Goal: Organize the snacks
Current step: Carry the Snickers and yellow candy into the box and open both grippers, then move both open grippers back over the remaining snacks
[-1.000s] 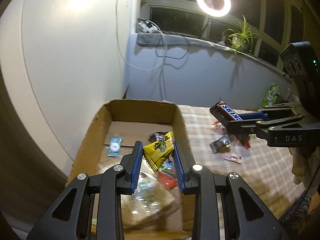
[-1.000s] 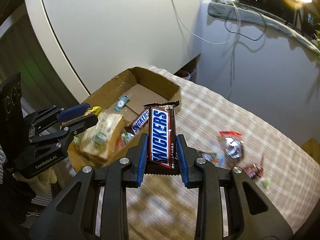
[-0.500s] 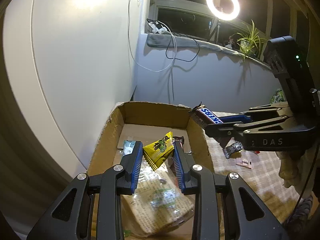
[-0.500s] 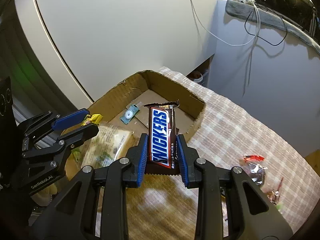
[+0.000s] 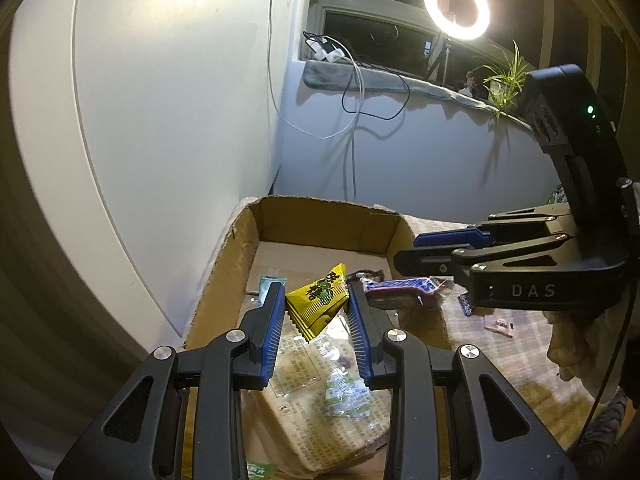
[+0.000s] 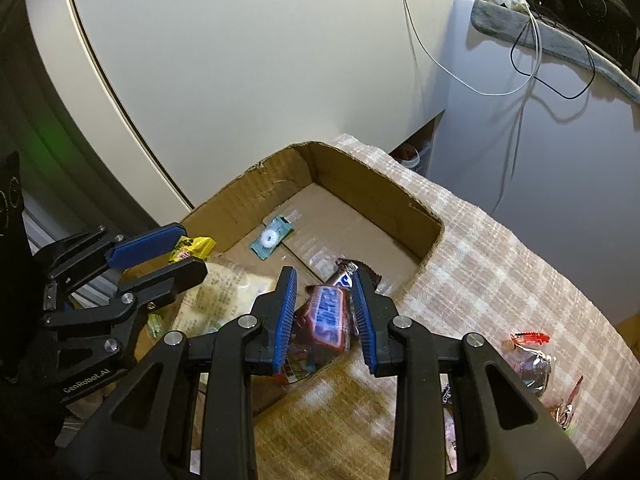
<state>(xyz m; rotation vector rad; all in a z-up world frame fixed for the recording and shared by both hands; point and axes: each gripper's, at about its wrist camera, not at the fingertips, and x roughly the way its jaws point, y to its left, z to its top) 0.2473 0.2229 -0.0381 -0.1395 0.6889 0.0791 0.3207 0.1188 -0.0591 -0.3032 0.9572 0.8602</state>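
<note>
1. Two grippers work over one cardboard box (image 5: 320, 216), each bringing a snack, so both drops go in w/o waiting.
2. Left gripper (image 5: 314, 292): jaws are starting to open, yellow packet (image 5: 318, 306) between the pads and touching both. It hangs above the box's near end, over a flat clear bag (image 5: 320, 396). We judge that spot lets it land on something soft.
3. Right gripper (image 6: 322, 276): jaws close together around the Snickers bar (image 6: 328, 318), just inside the box's right edge. The bar is tilted and blurred, so we read it as clamped but can't be sure.
4. Both point steeply down, prob. to keep the drop short.
5. Box's far end is mostly bare, bar a teal sachet (image 6: 272, 236).
6. More wrapped snacks (image 6: 528, 356) lie on the checked cloth (image 6: 500, 272) toward its right edge. We judge those come next.
</note>
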